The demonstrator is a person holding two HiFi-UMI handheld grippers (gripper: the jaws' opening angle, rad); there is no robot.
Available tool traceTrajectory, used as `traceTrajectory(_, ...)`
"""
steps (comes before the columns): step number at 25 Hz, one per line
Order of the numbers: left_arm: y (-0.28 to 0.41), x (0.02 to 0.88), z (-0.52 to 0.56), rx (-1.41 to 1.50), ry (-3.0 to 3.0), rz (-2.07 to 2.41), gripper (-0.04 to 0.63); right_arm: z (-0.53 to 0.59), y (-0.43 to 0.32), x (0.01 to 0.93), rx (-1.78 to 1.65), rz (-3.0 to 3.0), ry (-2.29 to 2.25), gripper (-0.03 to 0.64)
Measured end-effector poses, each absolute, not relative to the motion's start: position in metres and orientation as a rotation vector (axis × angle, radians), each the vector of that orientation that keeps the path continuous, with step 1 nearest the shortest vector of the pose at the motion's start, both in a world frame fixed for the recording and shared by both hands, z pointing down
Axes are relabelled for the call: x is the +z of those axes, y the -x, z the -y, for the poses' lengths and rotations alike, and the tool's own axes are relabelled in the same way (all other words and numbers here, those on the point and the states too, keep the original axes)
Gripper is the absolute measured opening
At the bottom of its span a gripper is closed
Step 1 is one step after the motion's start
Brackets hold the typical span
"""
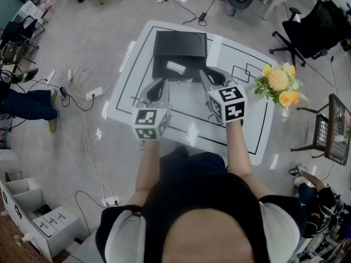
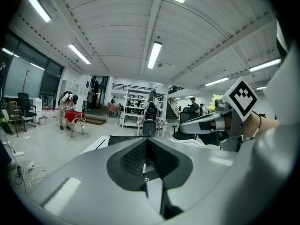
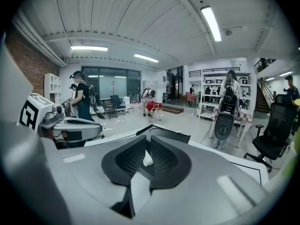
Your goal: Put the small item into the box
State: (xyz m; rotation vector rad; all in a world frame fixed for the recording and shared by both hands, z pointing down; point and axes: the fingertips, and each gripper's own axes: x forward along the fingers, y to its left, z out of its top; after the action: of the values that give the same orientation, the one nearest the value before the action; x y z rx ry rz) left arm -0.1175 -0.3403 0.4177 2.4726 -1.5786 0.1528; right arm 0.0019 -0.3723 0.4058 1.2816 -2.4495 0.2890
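Black box (image 1: 180, 47) ahead, bare table (image 1: 137, 70) either side, flowers (image 1: 278, 84) seemingly close at right.

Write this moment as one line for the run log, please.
stage: item seems placed | small white item: appears to lie in black box | left gripper: shut, empty | right gripper: shut, pale sliver in gap

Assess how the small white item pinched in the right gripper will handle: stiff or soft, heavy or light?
Probably light: the right gripper holds the white item by just a small pinched end. Likely soft, since that end looks squashed between the pads. Held so narrowly, it might slip.
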Motion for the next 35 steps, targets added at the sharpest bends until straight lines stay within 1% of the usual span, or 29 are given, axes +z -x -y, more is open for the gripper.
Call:
traceTrajectory(3, 0.118, 0.409, 0.342, 0.121, -2.490, 1.567, 0.008, 0.371, -0.008, 0.402, 0.283, 2.442, -1.331, 0.003)
traceTrajectory(15, 0.098, 0.408, 0.344, 0.117, -2.531, 1.494, 0.008, 0.355, -0.041, 0.400, 0.338, 2.490, -1.540, 0.002)
traceTrajectory(35, 0.111, 0.415, 0.338, 0.145, -2.509, 1.538, 0.008, 0.350, -0.051, 0.409, 0.374, 2.466, -1.524, 0.000)
